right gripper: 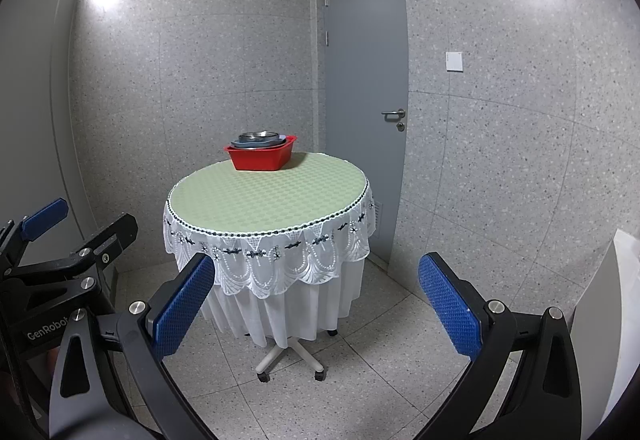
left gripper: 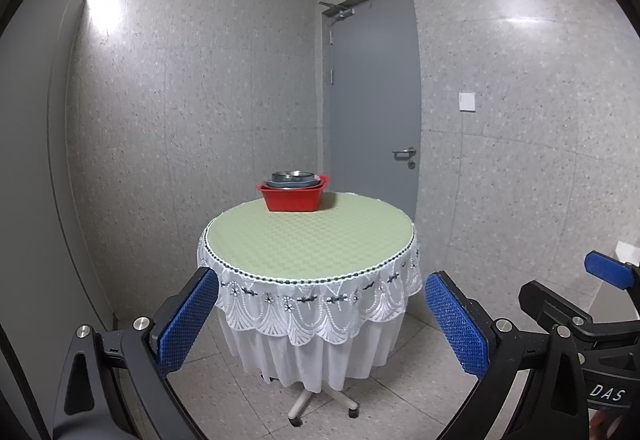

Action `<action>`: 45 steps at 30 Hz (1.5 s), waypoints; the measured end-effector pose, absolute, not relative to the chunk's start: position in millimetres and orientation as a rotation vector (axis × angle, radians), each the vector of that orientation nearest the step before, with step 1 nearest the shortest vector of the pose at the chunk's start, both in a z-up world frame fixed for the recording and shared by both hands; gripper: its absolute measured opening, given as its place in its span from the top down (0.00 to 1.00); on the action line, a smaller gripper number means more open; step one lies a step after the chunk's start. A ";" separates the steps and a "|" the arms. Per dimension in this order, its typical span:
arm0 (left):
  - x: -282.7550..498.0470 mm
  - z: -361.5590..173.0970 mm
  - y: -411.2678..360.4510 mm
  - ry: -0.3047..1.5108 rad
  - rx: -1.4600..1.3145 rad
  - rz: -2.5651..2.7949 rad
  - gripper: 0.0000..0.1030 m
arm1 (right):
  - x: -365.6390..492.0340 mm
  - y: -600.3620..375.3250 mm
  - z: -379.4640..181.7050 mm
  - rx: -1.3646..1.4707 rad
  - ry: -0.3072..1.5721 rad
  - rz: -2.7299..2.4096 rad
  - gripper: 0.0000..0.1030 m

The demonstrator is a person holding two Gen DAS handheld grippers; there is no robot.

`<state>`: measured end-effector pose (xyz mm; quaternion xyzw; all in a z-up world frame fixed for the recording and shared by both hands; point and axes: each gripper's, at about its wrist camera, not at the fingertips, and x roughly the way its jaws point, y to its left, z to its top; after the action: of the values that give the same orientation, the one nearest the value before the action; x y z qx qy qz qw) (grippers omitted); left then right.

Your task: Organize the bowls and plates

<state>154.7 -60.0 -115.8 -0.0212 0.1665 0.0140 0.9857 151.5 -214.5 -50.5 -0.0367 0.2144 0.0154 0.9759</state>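
A red plastic basin (left gripper: 293, 197) stands at the far side of a round table (left gripper: 308, 236) with a green top and white lace cloth. Inside it lies a stack of grey-blue plates (left gripper: 294, 182) with a metal bowl (left gripper: 292, 175) on top. The basin (right gripper: 261, 155), stack (right gripper: 258, 141) and table (right gripper: 268, 200) show likewise in the right wrist view. My left gripper (left gripper: 320, 320) is open and empty, well short of the table. My right gripper (right gripper: 316, 300) is open and empty, also back from the table. Each gripper shows at the edge of the other's view.
A grey door (left gripper: 374, 100) with a lever handle stands behind the table on the right. Speckled tiled walls enclose the corner. The table rests on a wheeled star base (right gripper: 290, 358) on a tiled floor. A white object (right gripper: 612, 320) stands at the right edge.
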 end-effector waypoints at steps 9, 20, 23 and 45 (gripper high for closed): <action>154.8 -115.4 -60.1 0.333 -0.041 0.028 0.01 | 152.3 -215.9 -49.8 -0.075 0.433 0.032 0.00; 155.6 -114.3 -62.4 0.332 -0.037 0.030 0.01 | 151.2 -218.3 -49.1 -0.076 0.434 0.030 0.00; 155.4 -114.0 -62.3 0.330 -0.038 0.031 0.01 | 151.5 -218.2 -49.1 -0.075 0.433 0.031 0.00; 159.0 -112.2 -64.2 0.332 -0.037 0.034 0.01 | 154.9 -216.9 -46.5 -0.080 0.436 0.026 0.00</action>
<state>159.0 -64.2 -112.2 -0.0183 0.1653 0.0167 0.9859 154.9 -216.9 -46.5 -0.0399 0.2161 0.0129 0.9755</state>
